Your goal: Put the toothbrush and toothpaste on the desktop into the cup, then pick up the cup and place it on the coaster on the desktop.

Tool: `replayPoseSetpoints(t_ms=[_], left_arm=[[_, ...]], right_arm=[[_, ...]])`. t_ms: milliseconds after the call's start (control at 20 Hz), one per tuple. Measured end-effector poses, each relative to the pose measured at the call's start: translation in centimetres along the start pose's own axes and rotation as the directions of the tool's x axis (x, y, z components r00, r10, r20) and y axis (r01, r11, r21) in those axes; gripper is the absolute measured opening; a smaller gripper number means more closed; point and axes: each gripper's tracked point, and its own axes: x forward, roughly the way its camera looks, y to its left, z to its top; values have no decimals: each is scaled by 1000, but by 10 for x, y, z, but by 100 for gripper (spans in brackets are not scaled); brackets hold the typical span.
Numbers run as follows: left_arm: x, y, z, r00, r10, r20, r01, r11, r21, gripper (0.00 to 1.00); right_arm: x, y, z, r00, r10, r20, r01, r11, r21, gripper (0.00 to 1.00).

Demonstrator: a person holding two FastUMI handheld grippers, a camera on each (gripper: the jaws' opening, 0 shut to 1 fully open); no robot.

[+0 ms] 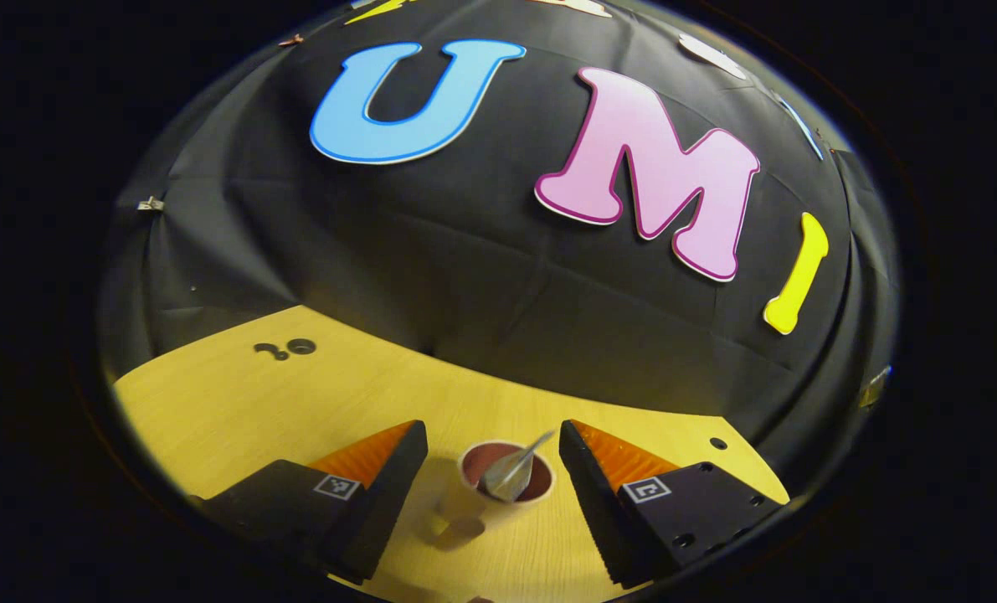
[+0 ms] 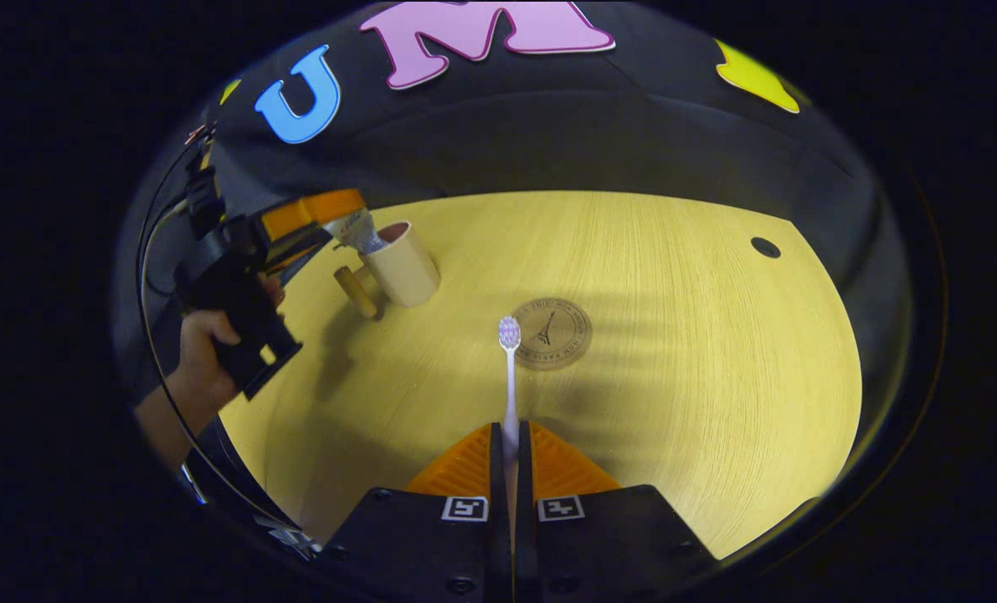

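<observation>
The bench [image 2: 674, 335] is pale yellow wood with a fine lengthwise grain. It has small dark round holes [image 2: 765, 247] near its far edge; two more holes [image 1: 287, 347] sit close together toward a far corner in the left gripper view. Behind it hangs the black cloth wall [image 1: 481, 276], creased, with a small metal clip [image 1: 151, 204] at its side. A thin black cable [image 2: 148, 276] curves along the side in the right gripper view

The pale toothbrush's [image 2: 510, 377] handle end is disappearing between the right gripper's [image 2: 511, 440] closed fingers, while the crimped toothpaste tube's [image 1: 511, 471] lower part is sitting hidden inside the cream paper cup [image 1: 498, 490].
</observation>
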Motion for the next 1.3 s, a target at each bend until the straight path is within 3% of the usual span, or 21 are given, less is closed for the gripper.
replayPoseSetpoints(t_ms=[350,500,800,1000,1150,1300], left_arm=[[-109,16,-47,992,51,-112,-51,999,-2,98],[-136,17,-65,987,62,-147,-70,996,-51,98],[-161,16,-74,985,62,-160,-80,991,-107,98],[-169,19,-70,988,60,-145,-76,991,-107,98],[-174,33,-68,986,102,-131,-117,987,-113,98],[-179,44,-72,983,130,-126,-148,979,-142,98]], right_arm=[[1,49,86,978,80,192,-69,996,-63,7],[9,69,111,967,107,233,-92,993,-74,6],[23,104,163,935,144,324,-113,987,-115,7],[36,124,209,894,153,420,-115,987,-115,6],[46,135,236,858,143,492,-102,989,-111,6],[65,147,243,850,146,507,-108,989,-104,6]])
